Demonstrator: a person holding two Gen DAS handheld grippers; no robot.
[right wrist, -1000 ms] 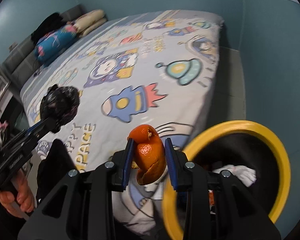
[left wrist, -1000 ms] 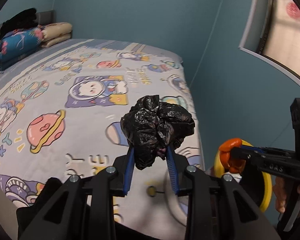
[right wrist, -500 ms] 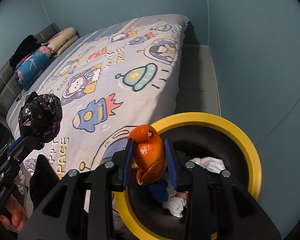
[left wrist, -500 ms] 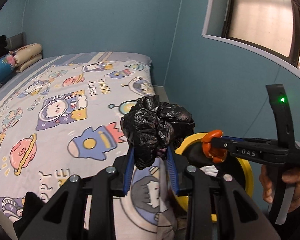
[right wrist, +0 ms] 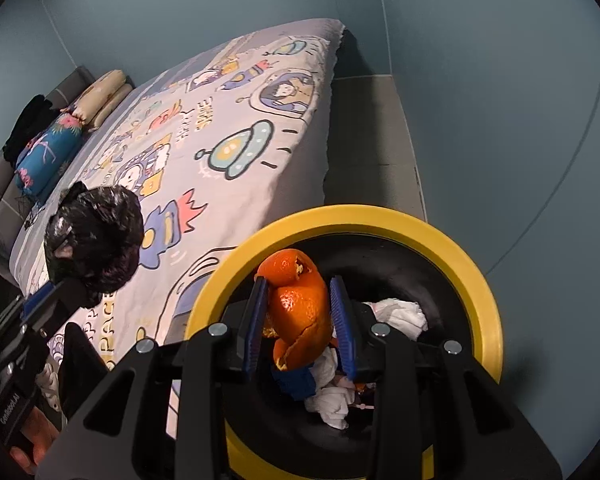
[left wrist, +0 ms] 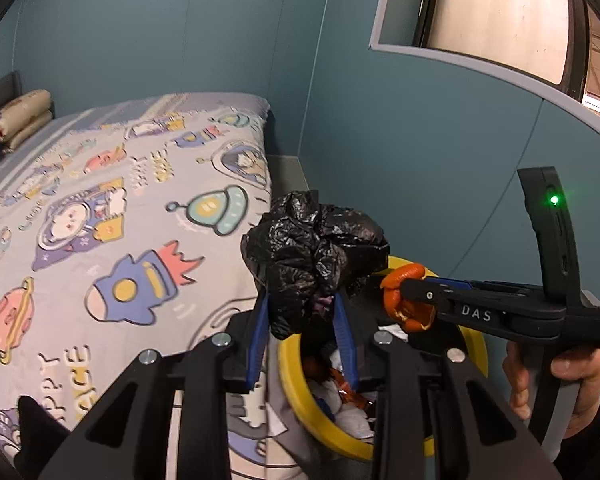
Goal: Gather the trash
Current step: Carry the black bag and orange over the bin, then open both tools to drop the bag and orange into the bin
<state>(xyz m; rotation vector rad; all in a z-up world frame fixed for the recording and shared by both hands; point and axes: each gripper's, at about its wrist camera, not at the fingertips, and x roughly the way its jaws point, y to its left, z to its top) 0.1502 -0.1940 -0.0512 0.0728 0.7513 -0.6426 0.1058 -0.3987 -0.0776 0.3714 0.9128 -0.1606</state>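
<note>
A bed [right wrist: 228,132] with a cartoon space-print cover is filling most of both views, running back toward the teal wall [left wrist: 220,32], with folded pillows [right wrist: 100,98] lying at its far end. Beside the foot of the bed a black trash bin [right wrist: 420,264] with a yellow rim is standing on the floor, and crumpled white tissues [right wrist: 400,314] are lying inside it with something blue and some orange scraps that are hard to make out.

The left gripper [left wrist: 300,328] is clenching a crumpled black plastic bag [left wrist: 316,248] between its blue pads; the bag is bulging above the fingertips and, in the left wrist view, is hanging over the near edge of the bin's rim, by the bed's corner. In the right wrist view the same bag is showing over the bed's cover instead, left of the bin.

The right gripper [right wrist: 300,320] is squeezing a piece of orange peel [right wrist: 300,304] between its pads, holding it directly above the bin's opening. A hand [left wrist: 572,376] is wrapping the right gripper's handle.
</note>
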